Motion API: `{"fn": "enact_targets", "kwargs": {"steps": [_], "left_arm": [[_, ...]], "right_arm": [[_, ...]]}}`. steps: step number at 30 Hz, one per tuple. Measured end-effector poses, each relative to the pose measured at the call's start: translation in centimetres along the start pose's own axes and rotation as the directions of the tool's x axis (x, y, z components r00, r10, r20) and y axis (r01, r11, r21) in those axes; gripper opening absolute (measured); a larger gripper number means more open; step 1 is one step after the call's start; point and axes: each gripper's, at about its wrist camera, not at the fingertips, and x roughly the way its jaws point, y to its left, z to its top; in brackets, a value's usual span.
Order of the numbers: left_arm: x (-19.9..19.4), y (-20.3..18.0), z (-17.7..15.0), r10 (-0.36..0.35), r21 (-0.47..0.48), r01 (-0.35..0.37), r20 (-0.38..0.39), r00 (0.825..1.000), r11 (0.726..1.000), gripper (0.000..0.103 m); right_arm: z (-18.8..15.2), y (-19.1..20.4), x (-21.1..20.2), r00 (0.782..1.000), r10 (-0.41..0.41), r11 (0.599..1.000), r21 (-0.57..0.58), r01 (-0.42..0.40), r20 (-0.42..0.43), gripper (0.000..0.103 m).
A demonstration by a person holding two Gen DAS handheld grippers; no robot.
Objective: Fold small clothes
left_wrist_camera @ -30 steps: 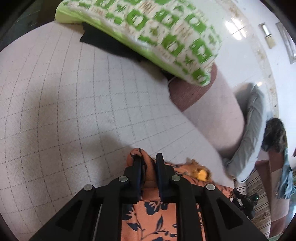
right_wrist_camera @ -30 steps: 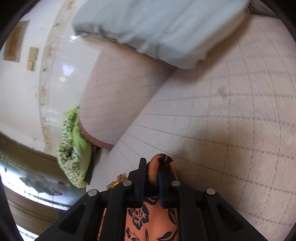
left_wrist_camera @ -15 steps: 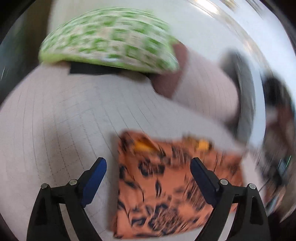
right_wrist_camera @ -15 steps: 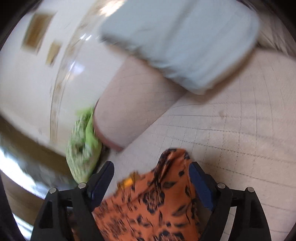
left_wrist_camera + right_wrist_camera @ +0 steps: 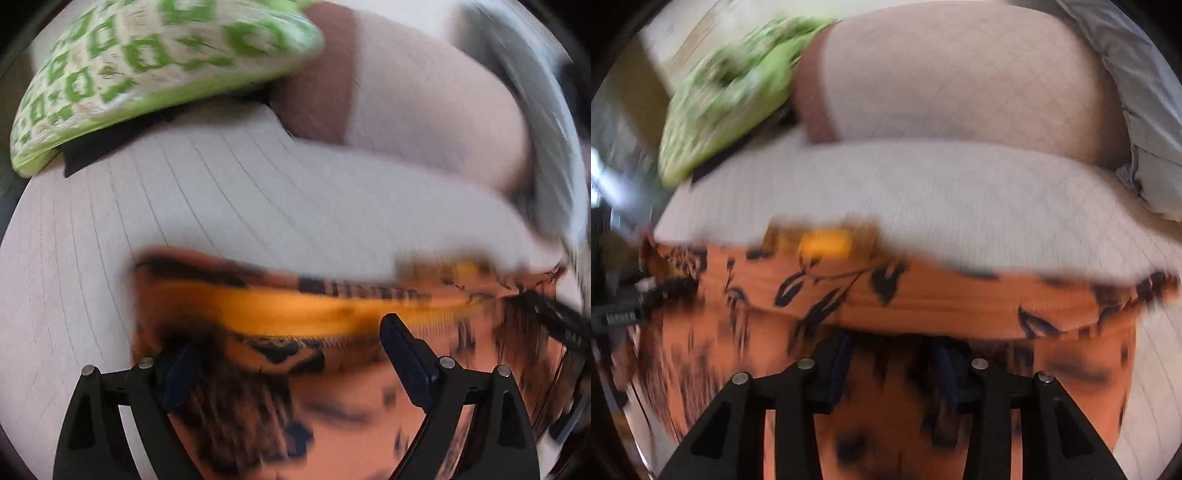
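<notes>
Through the left wrist camera, the left hand-held gripper (image 5: 291, 363) stands spread wide over the orange garment (image 5: 354, 417), its dark blue pads (image 5: 406, 362) apart and pinching nothing; its jaws have just been opening. The garment, orange with dark leaf prints and a yellow band (image 5: 295, 314) across its far edge, lies on the pale checked bed cover (image 5: 229, 206) in the near part of the scene. Far left rests a green-and-white patterned pillow (image 5: 147, 66) with something black (image 5: 92, 151) under it; a pinkish bolster (image 5: 424, 118) lies far right, a grey cloth (image 5: 546, 155) beyond it. Everything is smeared by motion.

Through the right wrist camera, the right hand-held gripper (image 5: 892, 363) sits low over the same garment (image 5: 923, 306), its jaws partly apart and just closing. A fold of the orange fabric lies across the fingertips and hides them, so whether the pads press on cloth I cannot tell. The green pillow (image 5: 727, 99) shows far left, the bolster (image 5: 960, 85) straight ahead, the grey cloth (image 5: 1145, 92) far right
</notes>
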Motion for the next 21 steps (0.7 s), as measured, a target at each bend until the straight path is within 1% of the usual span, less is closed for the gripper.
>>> {"fn": "enact_targets", "kwargs": {"steps": [2,4,5,6,7,10,11,13,15,16,18,19,20,21], "left_arm": [[-0.7,1.7,1.8,-0.009,-0.124,0.015,0.053,0.999,0.992,0.092],[-1.9,3.4,2.0,-0.03,-0.214,0.05,0.094,0.995,0.976,0.092],[-2.4,3.7,1.5,-0.049,-0.22,0.069,0.097,0.994,0.973,0.092],[-2.8,3.9,0.9,-0.06,-0.212,0.079,0.094,0.994,0.974,0.092],[-3.6,4.0,-0.3,-0.056,-0.187,0.072,0.087,0.995,0.98,0.092],[-5.7,4.7,-4.0,-0.052,-0.135,0.063,0.086,0.995,0.989,0.092],[-6.2,5.3,-5.5,-0.033,-0.128,0.044,0.083,0.996,0.991,0.092],[-6.7,6.1,-8.0,0.016,-0.129,-0.006,0.079,0.997,0.992,0.092],[-6.3,7.0,-10.8,0.092,-0.121,-0.09,0.017,0.996,0.989,0.092],[-6.1,7.5,-12.0,0.11,-0.123,-0.11,-0.004,0.994,0.986,0.092],[-6.1,8.2,-14.5,0.09,-0.142,-0.091,-0.009,0.996,0.986,0.094],[-6.1,8.3,-15.2,0.083,-0.149,-0.086,-0.026,0.996,0.985,0.094],[-6.4,8.6,-15.9,0.067,-0.168,-0.073,-0.037,0.997,0.983,0.094],[-6.9,8.6,-16.3,0.059,-0.181,-0.065,-0.034,0.998,0.981,0.094]], "right_arm": [[2.2,-1.9,-0.4,0.998,0.02,0.993,0.112,-0.027,0.063,0.045],[3.3,-3.8,-2.1,0.988,0.018,0.976,0.214,-0.051,0.153,0.045],[3.3,-4.4,-2.9,0.983,0.03,0.972,0.226,-0.071,0.181,0.045],[2.9,-4.6,-4.0,0.978,0.046,0.975,0.203,-0.088,0.202,0.046],[2.4,-4.7,-4.6,0.977,0.049,0.98,0.179,-0.087,0.206,0.046],[-0.7,-5.0,-6.4,0.982,0.079,0.989,0.111,-0.098,0.169,0.046],[-2.3,-5.1,-7.3,0.983,0.093,0.99,0.094,-0.109,0.156,0.046],[-5.1,-4.7,-8.6,0.982,0.105,0.991,0.066,-0.117,0.154,0.046],[-8.1,-4.6,-9.4,0.985,0.101,0.992,0.057,-0.11,0.143,0.05],[-9.3,-4.5,-9.6,0.988,0.09,0.994,0.055,-0.098,0.125,0.05],[-12.7,-4.9,-9.3,0.997,0.056,0.997,0.05,-0.059,0.061,0.05],[-13.9,-5.2,-9.0,0.998,0.046,0.997,0.054,-0.048,0.044,0.051],[-15.5,-5.7,-9.1,0.998,0.036,0.998,0.049,-0.038,0.043,0.051],[-16.5,-5.5,-9.8,0.997,0.021,1.0,0.02,-0.023,0.079,0.051]]}}
